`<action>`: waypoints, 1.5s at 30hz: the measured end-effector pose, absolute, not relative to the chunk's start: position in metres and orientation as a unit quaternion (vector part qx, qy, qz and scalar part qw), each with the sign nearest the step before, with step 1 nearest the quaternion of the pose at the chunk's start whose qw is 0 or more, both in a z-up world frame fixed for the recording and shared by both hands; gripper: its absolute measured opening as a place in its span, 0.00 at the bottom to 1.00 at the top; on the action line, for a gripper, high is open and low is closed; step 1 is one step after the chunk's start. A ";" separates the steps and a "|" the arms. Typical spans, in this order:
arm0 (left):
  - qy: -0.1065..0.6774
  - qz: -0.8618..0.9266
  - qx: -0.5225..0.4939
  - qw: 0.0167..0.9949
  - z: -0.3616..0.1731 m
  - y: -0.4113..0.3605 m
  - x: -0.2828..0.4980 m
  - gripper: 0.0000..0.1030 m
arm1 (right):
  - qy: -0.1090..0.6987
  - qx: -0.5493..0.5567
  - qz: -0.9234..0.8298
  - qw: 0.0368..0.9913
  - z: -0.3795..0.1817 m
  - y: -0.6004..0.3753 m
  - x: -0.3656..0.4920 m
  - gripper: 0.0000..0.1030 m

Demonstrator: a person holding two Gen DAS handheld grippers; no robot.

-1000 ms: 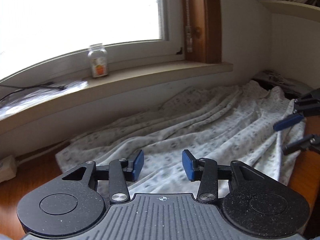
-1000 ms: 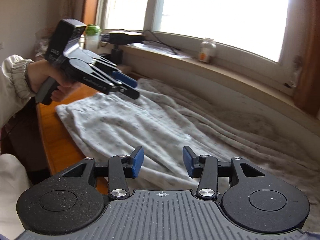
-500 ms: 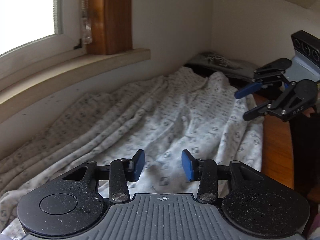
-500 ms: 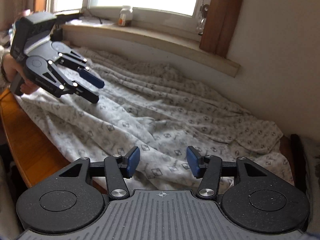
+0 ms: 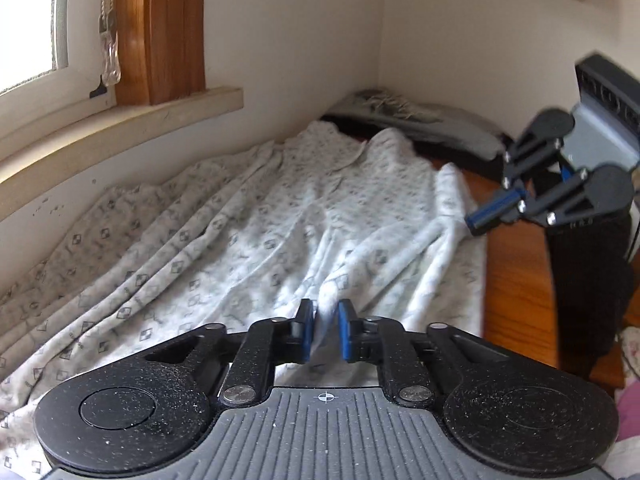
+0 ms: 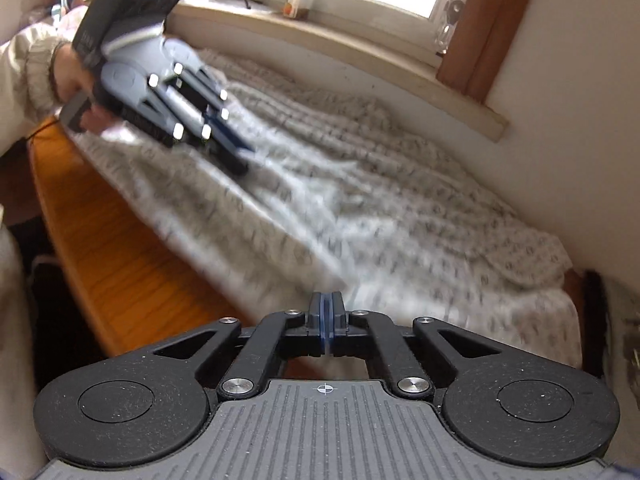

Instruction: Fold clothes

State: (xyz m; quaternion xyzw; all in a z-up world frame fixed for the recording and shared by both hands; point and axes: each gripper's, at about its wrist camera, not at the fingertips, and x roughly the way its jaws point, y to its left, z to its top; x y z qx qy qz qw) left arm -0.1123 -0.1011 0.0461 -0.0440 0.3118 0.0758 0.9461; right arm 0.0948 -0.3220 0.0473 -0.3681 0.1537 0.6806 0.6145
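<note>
A white garment with a small grey diamond print (image 5: 280, 220) lies spread and wrinkled along the wooden table (image 5: 516, 280), under the window sill. My left gripper (image 5: 325, 326) is low over its near part, its jaws closing on a raised ridge of the cloth that fills the narrow gap. In the right wrist view the left gripper (image 6: 238, 160) has its tips down on the garment (image 6: 400, 220). My right gripper (image 6: 328, 320) has its pads together with a thin pale strip of cloth between them. The right gripper (image 5: 478, 222) sits at the garment's right edge, which is slightly lifted.
The wall and window sill (image 5: 120, 128) run close behind the garment; a small jar (image 6: 298, 0) stands on the sill. A grey patterned cushion (image 5: 420, 120) lies in the far corner. Bare orange wood (image 6: 100, 248) shows along the near edge. A cream sleeve (image 6: 28, 72) holds the left gripper.
Both grippers swung toward the garment's right end and came down onto it. Their jaws went from wide apart to closed on cloth.
</note>
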 end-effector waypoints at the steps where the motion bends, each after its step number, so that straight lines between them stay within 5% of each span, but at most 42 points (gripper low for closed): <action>1: 0.311 0.073 -0.043 0.947 0.047 -0.104 -0.113 0.13 | 0.155 -0.370 0.679 0.614 0.046 -0.330 0.093 0.02; 8: 0.323 0.053 -0.014 0.945 0.050 -0.126 -0.117 0.13 | 0.148 -0.362 0.666 0.635 0.043 -0.344 0.094 0.05; 12: 0.318 0.061 -0.015 0.946 0.050 -0.129 -0.117 0.13 | 0.135 -0.345 0.666 0.648 0.051 -0.325 0.098 0.36; 16: 0.319 0.055 -0.019 0.946 0.048 -0.132 -0.118 0.13 | 0.145 -0.341 0.678 0.635 0.049 -0.296 0.099 0.40; 21: 0.323 0.044 -0.014 0.945 0.047 -0.138 -0.117 0.13 | 0.147 -0.352 0.677 0.630 0.041 -0.276 0.094 0.37; 23: 0.321 0.043 -0.014 0.946 0.048 -0.138 -0.117 0.13 | 0.145 -0.345 0.679 0.631 0.042 -0.281 0.093 0.17; 26: 0.308 0.049 -0.018 0.950 0.056 -0.132 -0.115 0.13 | 0.140 -0.331 0.683 0.636 0.046 -0.297 0.089 0.05; 40: 0.319 0.087 -0.064 0.941 0.054 -0.083 -0.041 0.19 | 0.144 -0.309 0.658 0.671 0.044 -0.353 0.088 0.04; 42: 0.322 0.093 -0.077 0.939 0.048 -0.078 -0.036 0.30 | 0.138 -0.288 0.653 0.687 0.051 -0.352 0.095 0.10; 45: 0.325 0.089 -0.108 0.935 0.041 -0.069 -0.030 0.32 | 0.135 -0.263 0.648 0.702 0.057 -0.343 0.109 0.38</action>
